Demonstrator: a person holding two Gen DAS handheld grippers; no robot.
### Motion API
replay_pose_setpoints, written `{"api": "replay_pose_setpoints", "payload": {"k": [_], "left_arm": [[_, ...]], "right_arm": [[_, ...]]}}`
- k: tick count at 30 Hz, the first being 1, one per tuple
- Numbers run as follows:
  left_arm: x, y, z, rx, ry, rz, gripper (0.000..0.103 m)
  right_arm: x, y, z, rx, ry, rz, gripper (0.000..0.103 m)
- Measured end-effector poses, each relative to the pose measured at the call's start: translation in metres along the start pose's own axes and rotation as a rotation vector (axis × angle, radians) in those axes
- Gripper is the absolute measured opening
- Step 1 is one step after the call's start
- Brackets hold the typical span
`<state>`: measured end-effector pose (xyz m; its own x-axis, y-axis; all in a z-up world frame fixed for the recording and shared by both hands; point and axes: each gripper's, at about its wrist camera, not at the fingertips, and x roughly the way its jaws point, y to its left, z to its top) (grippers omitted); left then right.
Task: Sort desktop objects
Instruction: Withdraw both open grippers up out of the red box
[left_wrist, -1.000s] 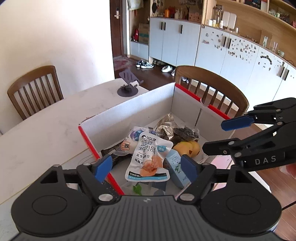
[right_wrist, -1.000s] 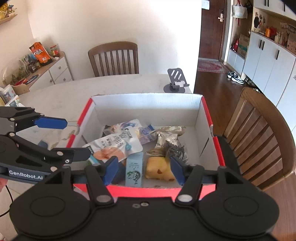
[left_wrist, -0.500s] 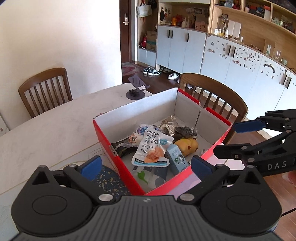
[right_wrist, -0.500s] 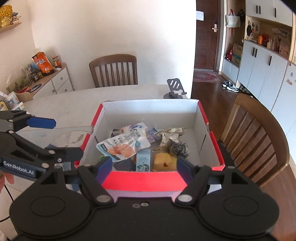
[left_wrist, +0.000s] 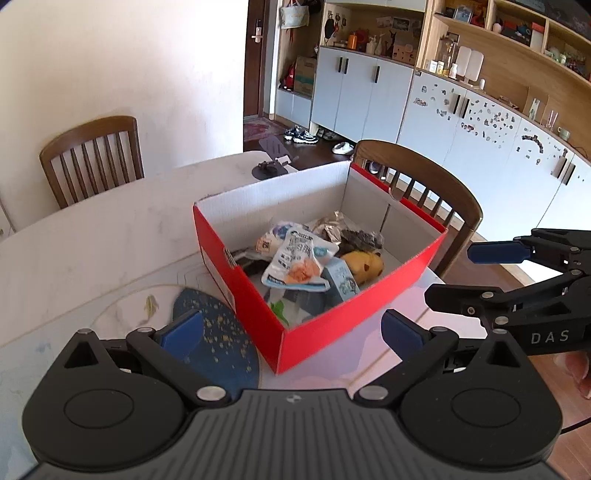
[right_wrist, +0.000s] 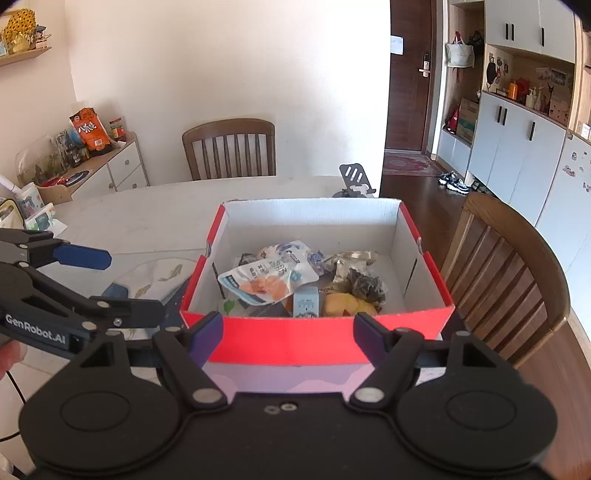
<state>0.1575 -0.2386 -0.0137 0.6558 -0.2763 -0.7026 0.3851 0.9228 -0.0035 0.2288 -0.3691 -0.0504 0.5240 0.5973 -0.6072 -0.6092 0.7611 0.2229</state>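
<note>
Red box (right_wrist: 288, 341): open-topped cardboard, white inside, on the desk (left_wrist: 92, 240) near its right edge, by the chair (right_wrist: 509, 273). Stiff, and probably light; best taken by two opposite walls

White pouch (left_wrist: 299, 260): lies on top of the pile, toward the box's left wall. Soft, slick film, likely to slide; pinch a sealed edge

Yellow soft toy (left_wrist: 364, 263): at the near right corner of the box floor, partly under the crumpled wrappers (right_wrist: 356, 275). Squashy, forgiving; grip the body

Small blue carton (right_wrist: 306, 301): upright against the near wall, between pouch and toy. Stiff card, light; take by its two flat sides

Left tongs (left_wrist: 291, 332): released, nothing between the jaws, outside the box's near corner

Right tongs (right_wrist: 288, 334): released, jaws have just been opening, nothing between them, before the near wall
</note>
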Motion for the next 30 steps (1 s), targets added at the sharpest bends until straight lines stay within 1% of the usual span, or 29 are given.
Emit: {"api": "replay_pose_setpoints", "payload": {"k": [4, 12, 26, 30], "left_arm": [[-0.008, -0.002, -0.007, 0.015, -0.009, 0.010, 0.103], [-0.011, 0.003, -0.013, -0.012, 0.002, -0.015, 0.103], [-0.011, 0.010, -0.016, -0.033, 0.014, -0.006, 0.103], [-0.010, 0.015, -0.016, -0.042, 0.024, -0.031, 0.103]], "right_arm": [[-0.002, 0.001, -0.006, 0.021, 0.009, -0.005, 0.077], [-0.007, 0.003, -0.016, 0.043, 0.013, -0.017, 0.077], [-0.006, 0.006, -0.019, 0.065, 0.021, -0.030, 0.077], [-0.004, 0.009, -0.019, 0.065, 0.026, -0.034, 0.077]]}}
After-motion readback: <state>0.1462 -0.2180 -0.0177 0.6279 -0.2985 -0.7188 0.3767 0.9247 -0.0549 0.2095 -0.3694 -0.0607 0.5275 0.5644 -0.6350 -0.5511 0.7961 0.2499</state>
